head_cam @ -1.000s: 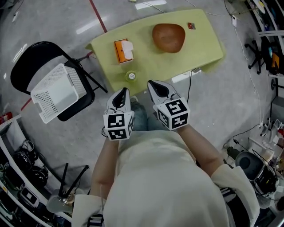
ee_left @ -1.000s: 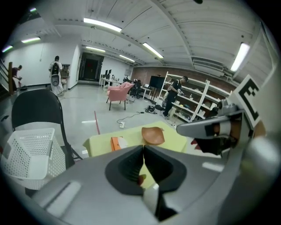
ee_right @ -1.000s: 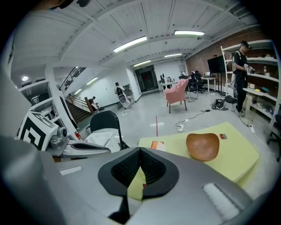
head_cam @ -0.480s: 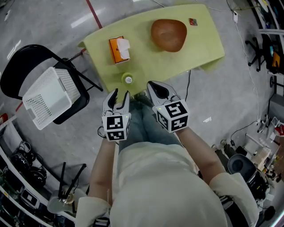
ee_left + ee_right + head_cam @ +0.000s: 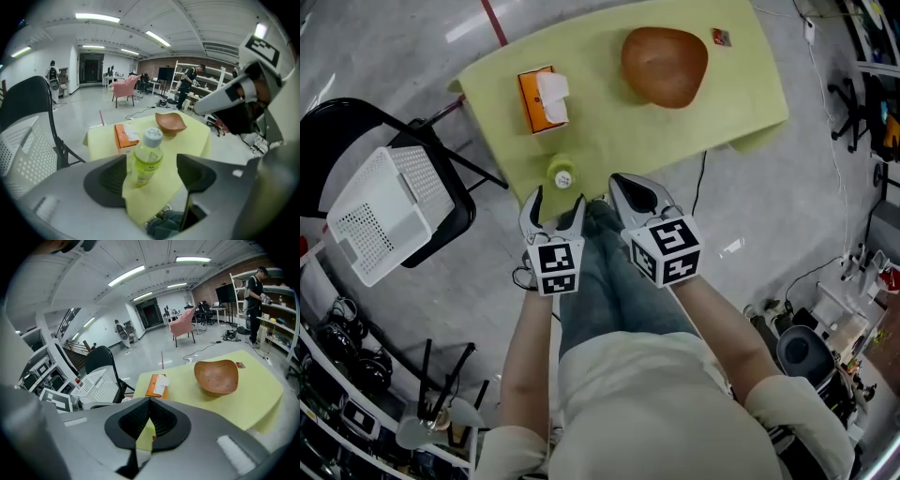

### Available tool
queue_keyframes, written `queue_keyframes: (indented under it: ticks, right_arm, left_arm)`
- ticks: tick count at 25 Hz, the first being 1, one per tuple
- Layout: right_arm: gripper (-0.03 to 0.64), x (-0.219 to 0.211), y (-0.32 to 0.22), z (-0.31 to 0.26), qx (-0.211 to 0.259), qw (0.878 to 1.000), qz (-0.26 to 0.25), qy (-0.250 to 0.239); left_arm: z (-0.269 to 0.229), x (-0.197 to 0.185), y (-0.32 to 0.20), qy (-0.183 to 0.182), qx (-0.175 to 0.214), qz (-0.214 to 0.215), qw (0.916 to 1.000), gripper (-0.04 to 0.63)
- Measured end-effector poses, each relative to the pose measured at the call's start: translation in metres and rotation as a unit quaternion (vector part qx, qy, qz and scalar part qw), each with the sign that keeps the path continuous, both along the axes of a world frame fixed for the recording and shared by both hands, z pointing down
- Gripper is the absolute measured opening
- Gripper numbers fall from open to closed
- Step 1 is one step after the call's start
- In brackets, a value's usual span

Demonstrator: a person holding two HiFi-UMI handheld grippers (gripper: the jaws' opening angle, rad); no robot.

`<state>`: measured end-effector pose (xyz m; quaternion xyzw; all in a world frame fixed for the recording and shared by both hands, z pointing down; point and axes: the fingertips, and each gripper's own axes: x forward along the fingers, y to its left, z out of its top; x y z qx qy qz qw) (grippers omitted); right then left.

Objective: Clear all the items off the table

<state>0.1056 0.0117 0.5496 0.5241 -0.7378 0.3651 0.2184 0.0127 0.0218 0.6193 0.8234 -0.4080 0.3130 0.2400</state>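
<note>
Since the earlier frame both grippers have sunk toward the near edge of the table (image 5: 619,131), and the left gripper (image 5: 554,208) has just been opening its jaws, with nothing between them yet. Its two fingers (image 5: 532,202) now stand spread wide and grip nothing. The right gripper (image 5: 623,186) sits just beside it with its fingers pressed together, holding nothing.

We see a small bottle (image 5: 562,173) of yellow-green drink with a white cap, standing upright at the table's near edge. It lies straight ahead of the left gripper's spread fingers, just beyond their tips and not touching them. In the left gripper view it is framed in the gap between the two pads. Its long axis is vertical, so the fingers would close across its sides.

We judge the left gripper the nearer one and already lined up on the bottle. Farther back on the table are an orange tissue box (image 5: 539,98) and a brown wooden bowl (image 5: 665,64). A white basket (image 5: 380,211) rests on a black chair (image 5: 328,131) to the left
</note>
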Motion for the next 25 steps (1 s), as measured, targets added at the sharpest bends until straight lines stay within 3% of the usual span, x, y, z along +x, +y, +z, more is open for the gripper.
queue_keyframes:
  ticks: [12, 25]
  right_arm:
    - [-0.002, 0.010, -0.004, 0.055, -0.021, 1.000, 0.004, -0.015]
    - [-0.002, 0.018, 0.009, 0.104, -0.051, 0.998, 0.012, -0.026]
  left_arm:
    - [0.078, 0.010, -0.020, -0.015, 0.019, -0.024, 0.9994, 0.409]
    - [0.129, 0.020, -0.043, -0.018, 0.064, -0.053, 0.9964, 0.399]
